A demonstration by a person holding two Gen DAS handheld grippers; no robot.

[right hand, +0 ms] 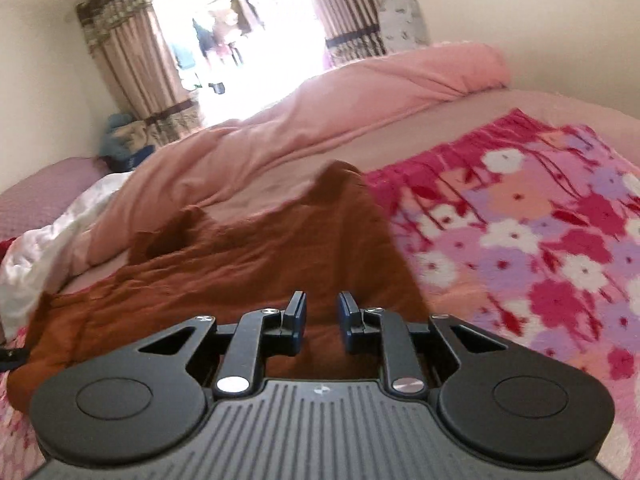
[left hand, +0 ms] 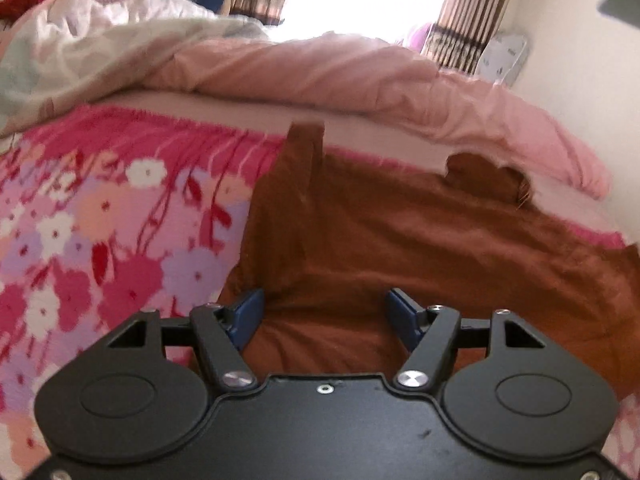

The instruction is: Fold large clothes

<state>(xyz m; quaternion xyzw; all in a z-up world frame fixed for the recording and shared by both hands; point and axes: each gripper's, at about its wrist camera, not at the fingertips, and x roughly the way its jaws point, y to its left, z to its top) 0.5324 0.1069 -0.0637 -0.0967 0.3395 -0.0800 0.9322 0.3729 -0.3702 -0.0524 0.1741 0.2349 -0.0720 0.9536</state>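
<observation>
Left wrist view, entry one: left tongs [left hand: 324, 320], spread wide, nothing clamped. I hold them low over the near edge of the brown garment [left hand: 400, 240], which bulges up between the two blue pads without either pad pressing it.

Entry two, the garment: spread on the bed over a flowered blanket [left hand: 100, 240], one narrow part pointing away toward the pink quilt [left hand: 360, 76], a rumpled lump at the far edge.

Right wrist view, entry three: right tongs [right hand: 322, 316], drawn nearly together with a slim gap left. Brown cloth lies below and behind that gap; I cannot tell whether any fold is pinched.

Risks, as I judge them:
- Right tongs may hold only a thin layer, or none; a lift would then drop that side and skew the fold.
- Left tongs closing on the bulge could gather several layers, or the blanket beneath, dragging it along.
- Uneven pull between my two hands would leave the wrinkles in.
</observation>
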